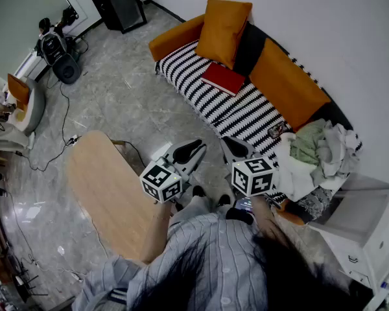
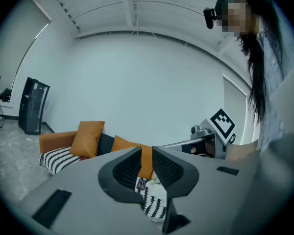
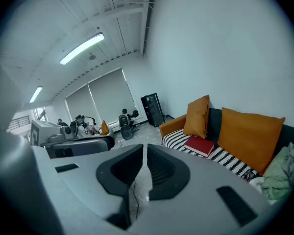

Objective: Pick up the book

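Note:
The red book (image 1: 223, 78) lies flat on the black-and-white striped sofa seat (image 1: 246, 112), just in front of an upright orange cushion (image 1: 223, 21). In the right gripper view the book (image 3: 200, 146) sits to the right of and beyond the jaws. Both grippers are held close to the person's body, well short of the sofa. The left gripper (image 1: 198, 149) is shut with nothing in it, and in its own view its jaws (image 2: 146, 153) point at the sofa's far end. Beside it, the right gripper (image 1: 232, 145) is also shut and empty (image 3: 145, 151).
A light wooden table (image 1: 110, 193) stands at the person's left. A heap of clothes (image 1: 318, 148) covers the sofa's right end, beside a white cabinet (image 1: 363, 232). A small dark device (image 1: 277, 130) lies on the seat. Cables (image 1: 58, 141) trail over the grey floor.

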Demonstrator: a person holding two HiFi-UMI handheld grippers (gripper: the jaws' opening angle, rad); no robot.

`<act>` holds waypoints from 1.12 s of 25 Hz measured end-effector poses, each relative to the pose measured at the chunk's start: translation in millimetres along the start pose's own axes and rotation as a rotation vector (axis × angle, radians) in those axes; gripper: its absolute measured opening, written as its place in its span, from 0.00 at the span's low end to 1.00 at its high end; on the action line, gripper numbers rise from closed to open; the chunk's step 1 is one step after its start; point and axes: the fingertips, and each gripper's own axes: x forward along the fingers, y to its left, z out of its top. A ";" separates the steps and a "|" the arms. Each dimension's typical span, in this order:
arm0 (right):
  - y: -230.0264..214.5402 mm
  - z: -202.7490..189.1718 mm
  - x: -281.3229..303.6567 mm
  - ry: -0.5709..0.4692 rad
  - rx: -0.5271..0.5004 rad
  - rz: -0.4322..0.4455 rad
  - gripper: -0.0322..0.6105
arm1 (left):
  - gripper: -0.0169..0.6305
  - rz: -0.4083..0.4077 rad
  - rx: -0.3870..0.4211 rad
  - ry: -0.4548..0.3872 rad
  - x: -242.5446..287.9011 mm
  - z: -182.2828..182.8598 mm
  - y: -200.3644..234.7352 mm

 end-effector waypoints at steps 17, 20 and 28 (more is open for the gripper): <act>18.6 0.4 14.5 -0.023 -0.042 0.012 0.11 | 0.12 -0.033 0.001 0.011 -4.1 -0.5 8.8; 20.2 -0.1 22.1 -0.022 -0.038 0.000 0.11 | 0.12 -0.041 0.001 0.014 -7.8 -1.4 16.5; 23.2 -7.1 42.7 -0.025 -0.009 -0.020 0.11 | 0.12 -0.061 0.003 0.020 -16.4 -4.9 34.5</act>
